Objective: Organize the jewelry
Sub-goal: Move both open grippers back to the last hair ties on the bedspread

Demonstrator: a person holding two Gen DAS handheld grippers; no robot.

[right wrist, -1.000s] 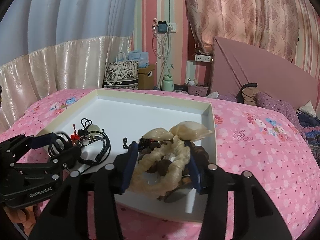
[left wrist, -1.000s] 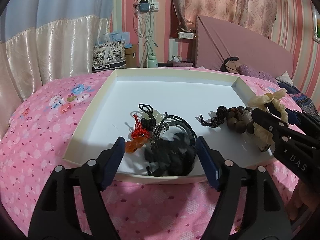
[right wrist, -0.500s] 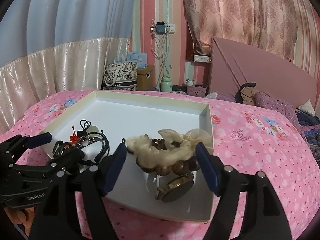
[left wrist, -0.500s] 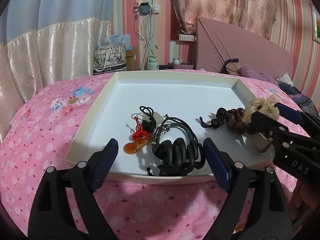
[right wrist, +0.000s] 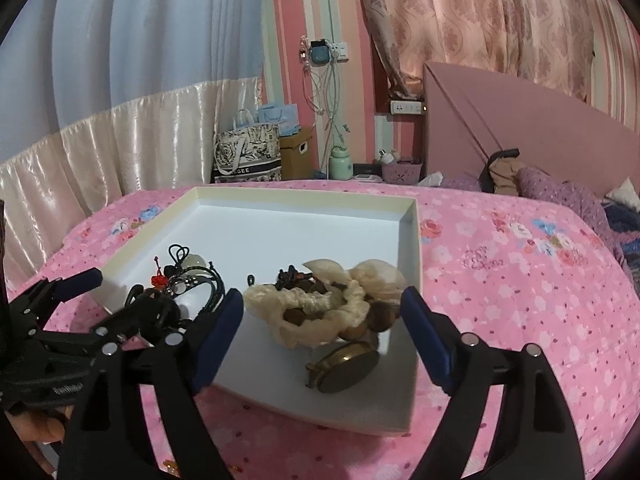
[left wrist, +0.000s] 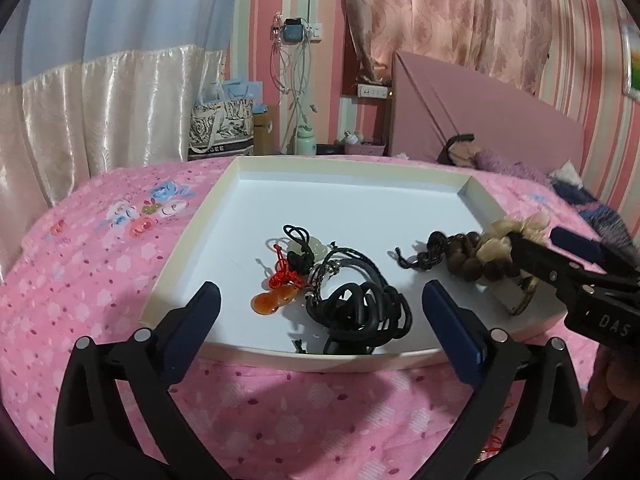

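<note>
Two black tongs with blue pads hover at the near edge of a shallow white tray (left wrist: 188, 236) on a bed. The left gripper (left wrist: 320, 330) has its jaws opening wide, with a coil of black cords (left wrist: 360, 308) lying on the tray floor between the pads, untouched. The right gripper (right wrist: 322, 330) is opening too, its pads clear of a cream scrunchie (right wrist: 320, 308) that rests on brown wooden beads (left wrist: 466, 258) in the tray's near right corner, a brass pocket watch (right wrist: 348, 366) just in front.

Beside the black cords lie an orange pendant (left wrist: 270, 302) on a red knotted cord (left wrist: 284, 278) and a pale green stone (left wrist: 316, 246) on a black cord, all in the tray's near left part; the far half of the tray is bare white.

The tray sits on a pink bedspread (right wrist: 500, 280) sprinkled with small flowers. Behind it hang blue-and-cream satin curtains (left wrist: 120, 92) and a pink patterned curtain (right wrist: 500, 12) against striped pink walls. A padded pink headboard (right wrist: 520, 120) stands at right. On the floor by the wall are a printed tote bag (right wrist: 248, 152), a cardboard box (right wrist: 296, 154) and a green bottle (right wrist: 340, 162), with cables hanging from a wall socket (right wrist: 320, 52).
</note>
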